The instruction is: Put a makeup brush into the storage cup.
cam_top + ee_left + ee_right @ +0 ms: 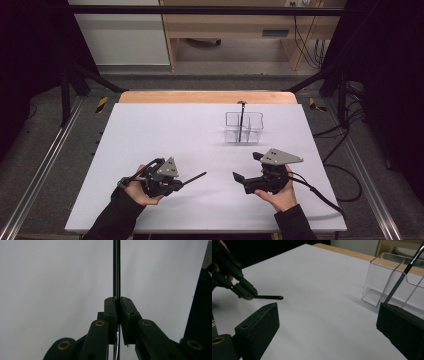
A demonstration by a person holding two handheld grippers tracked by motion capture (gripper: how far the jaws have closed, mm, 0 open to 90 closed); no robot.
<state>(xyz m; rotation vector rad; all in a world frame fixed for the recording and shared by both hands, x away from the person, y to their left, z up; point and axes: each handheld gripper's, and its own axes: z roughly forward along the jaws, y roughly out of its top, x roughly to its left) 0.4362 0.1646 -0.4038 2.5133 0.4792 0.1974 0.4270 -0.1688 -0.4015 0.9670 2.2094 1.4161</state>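
Left gripper [176,183] is clamped on a thin black brush handle [195,178], which sticks out level toward the right over the white table [150,130]. The grip is near one end, probably so the long free end can be fed into a slot. Right gripper [239,178] is near-right, its jaws spread wide with nothing between them, likely waiting to help or take over. A clear divided organizer [243,127] stands far-right, well apart from both grippers. It already holds another brush [241,120], standing nearly upright in one compartment.
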